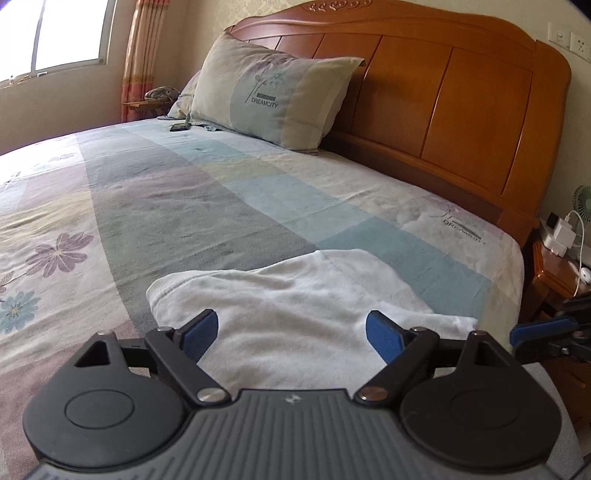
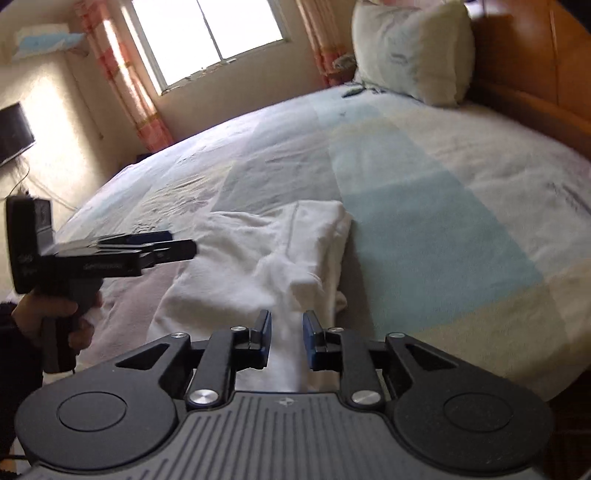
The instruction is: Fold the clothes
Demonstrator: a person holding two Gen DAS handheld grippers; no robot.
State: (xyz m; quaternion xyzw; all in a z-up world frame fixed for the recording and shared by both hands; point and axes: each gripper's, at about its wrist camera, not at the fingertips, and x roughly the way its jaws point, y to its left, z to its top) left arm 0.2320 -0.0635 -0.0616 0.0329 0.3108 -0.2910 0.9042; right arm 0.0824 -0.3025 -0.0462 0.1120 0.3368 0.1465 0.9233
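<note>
A white garment [image 1: 295, 295] lies crumpled near the corner of the bed [image 1: 184, 192], partly folded over itself. My left gripper [image 1: 291, 317] hovers just above its near part, open wide, with nothing between the blue pads [image 1: 201, 332]. In the right wrist view my right gripper [image 2: 287, 317] has its jaws close together, and a ridge of the white garment [image 2: 266, 251] is pulled up taut between them. The left gripper [image 2: 181, 247] shows edge-on at the left, held by a hand [image 2: 55, 314]. The right gripper [image 1: 543, 328] peeks in at the left view's right edge.
A pillow [image 1: 273, 92] leans on the wooden headboard [image 1: 443, 96], with a small dark device [image 1: 180, 127] on the sheet beside it. A nightstand [image 1: 557, 269] with chargers and a small fan stands at the right. A window [image 2: 210, 33], curtains and a dark screen [image 2: 13, 133] lie beyond the bed.
</note>
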